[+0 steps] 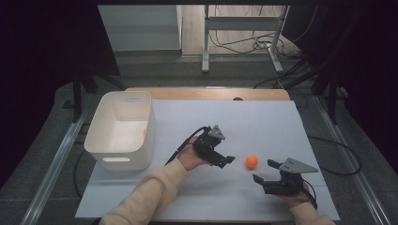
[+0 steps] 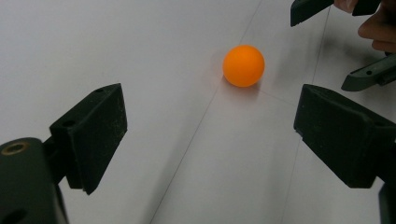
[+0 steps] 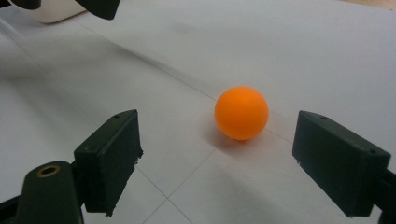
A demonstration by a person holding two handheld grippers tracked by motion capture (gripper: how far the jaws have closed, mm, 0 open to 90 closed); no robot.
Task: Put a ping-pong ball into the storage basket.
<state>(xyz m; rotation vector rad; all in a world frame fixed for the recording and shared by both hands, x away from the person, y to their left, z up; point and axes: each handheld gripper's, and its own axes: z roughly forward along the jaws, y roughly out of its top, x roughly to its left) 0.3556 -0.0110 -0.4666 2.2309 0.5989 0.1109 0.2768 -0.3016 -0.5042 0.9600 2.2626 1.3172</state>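
Two grippers face one orange ball (image 1: 251, 161) on the white desk (image 1: 263, 122): the left gripper (image 1: 228, 160) stands open and empty with the ball just ahead of its tips, slightly toward its right jaw, while the right gripper (image 1: 264, 170), also spread wide and holding nothing, has the ball ahead, almost between its jaws. Judging from both gripper views, the right one is nearer, and a round ball offers no long axis to align with. Beyond the left gripper, the white bin (image 1: 123, 129) is partly cut off in the right gripper view, and its contents are hard to make out.

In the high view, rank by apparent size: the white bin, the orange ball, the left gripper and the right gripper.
1. white bin
2. right gripper and left gripper: they look about alike, so no ranking between them
3. orange ball
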